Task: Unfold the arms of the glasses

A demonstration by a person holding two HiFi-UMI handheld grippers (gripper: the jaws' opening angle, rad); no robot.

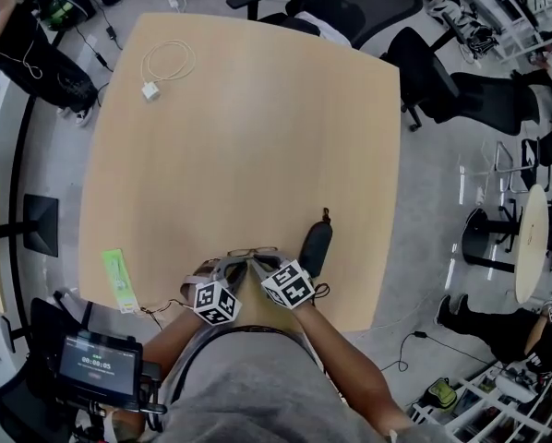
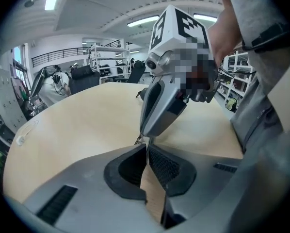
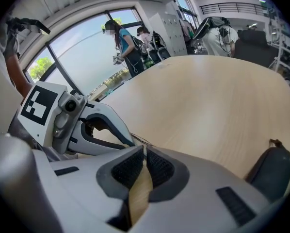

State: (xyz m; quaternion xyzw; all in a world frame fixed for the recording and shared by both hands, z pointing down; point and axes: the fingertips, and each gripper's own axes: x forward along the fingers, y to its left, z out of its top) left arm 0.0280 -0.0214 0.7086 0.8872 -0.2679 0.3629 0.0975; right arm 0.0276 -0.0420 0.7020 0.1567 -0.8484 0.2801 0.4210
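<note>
Seems hardly begun: thin wire-framed glasses [image 1: 253, 251] lying near the front edge of pale wooden table [image 1: 258, 137], arms seemingly not yet unfolded, left gripper [image 2: 147, 148] and right gripper [image 3: 144, 150] both pressed together, apparently empty, just at the frame.

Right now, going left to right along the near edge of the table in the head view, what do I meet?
green packet → left gripper → right gripper → dark case. The glasses sit across both grippers' span, so I leave them out.
</note>
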